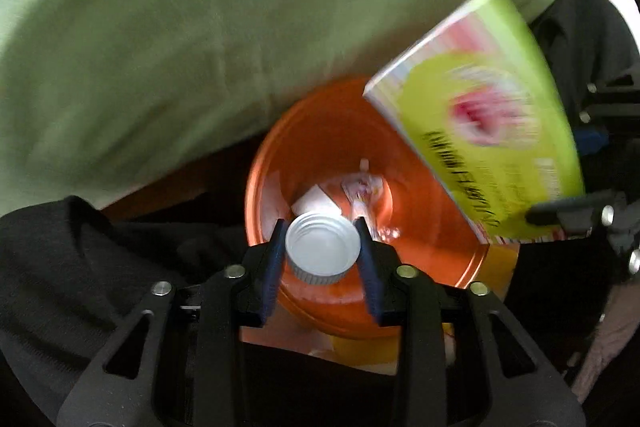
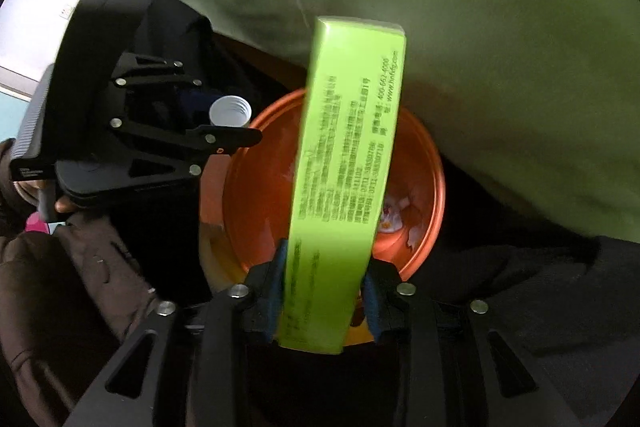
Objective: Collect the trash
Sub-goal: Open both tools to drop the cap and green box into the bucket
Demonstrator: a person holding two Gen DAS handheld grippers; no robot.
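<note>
Left gripper (image 1: 323,251): closed on a white screw cap (image 1: 322,248), blue pads pressing it at 9 and 3 o'clock. In the right wrist view this same gripper (image 2: 234,125) enters from 9 o'clock with the cap (image 2: 230,111) at its tip.

Cap position: open side toward the left camera, thread ridges showing on its skirt; it hangs over the near rim of the orange bin (image 1: 400,155), with the bin floor visible behind it at 12 o'clock.

Right gripper (image 2: 325,291): clamped on a lime-green carton (image 2: 344,163), the pads gripping its lower end on both broad faces.

Carton position: narrow printed side toward the right camera, running from the fingers toward 12 o'clock, above the mouth of the orange bin (image 2: 256,187). In the left wrist view the carton (image 1: 484,131) sits at 2 o'clock from the cap, tilted and motion-blurred, its broad face with a pink-red picture, and the right gripper (image 1: 560,213) holds its lower edge at 3 o'clock.

Bin contents: crumpled white paper and wrapper scraps (image 1: 352,191) on the floor; exact items too blurred to tell.

Surroundings: pale green cloth (image 1: 200,27) fills the upper part of both views; dark fabric (image 1: 80,267) lies at 8 o'clock in the left view.
</note>
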